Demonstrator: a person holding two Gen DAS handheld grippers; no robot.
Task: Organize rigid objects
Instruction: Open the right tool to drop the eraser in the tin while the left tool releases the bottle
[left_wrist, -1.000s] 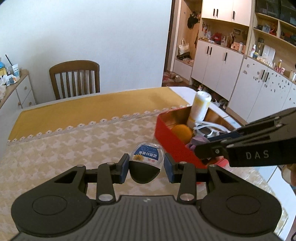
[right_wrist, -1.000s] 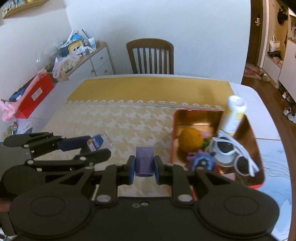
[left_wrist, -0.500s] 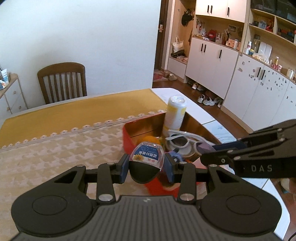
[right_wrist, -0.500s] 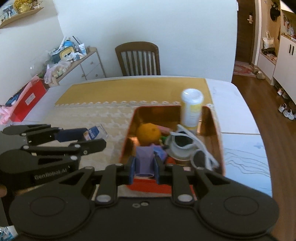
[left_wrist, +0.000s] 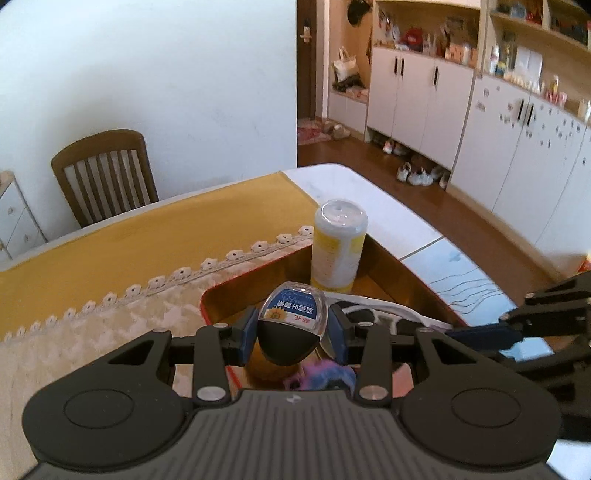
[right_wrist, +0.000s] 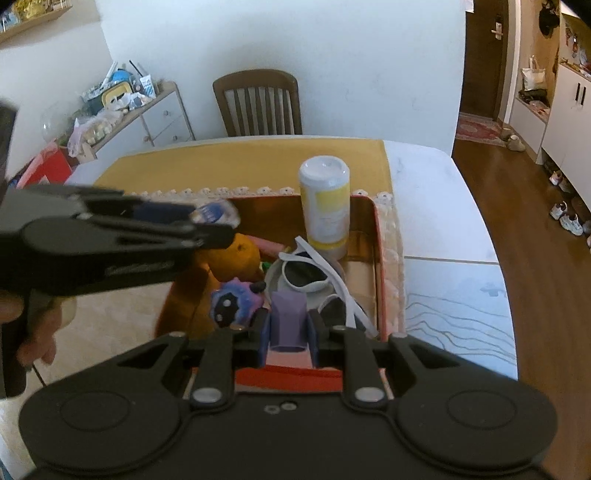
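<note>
Blue label with a sunflower and red Chinese characters, too small to read, covers the clear black-capped bottle (left_wrist: 291, 325) pinched in the left claw (left_wrist: 292, 334) above the red tin (right_wrist: 382, 266) on the worktop (left_wrist: 110, 251). The right claw (right_wrist: 289, 334) grips a purple block (right_wrist: 289, 319) over that tin's near edge, beside white sunglasses (right_wrist: 314, 273) and a yellow-labelled canister (right_wrist: 325, 206).

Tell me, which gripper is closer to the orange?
Left. The left gripper hovers right over the orange; the right gripper hangs nearer the tin's front edge, beside the sunglasses.
</note>
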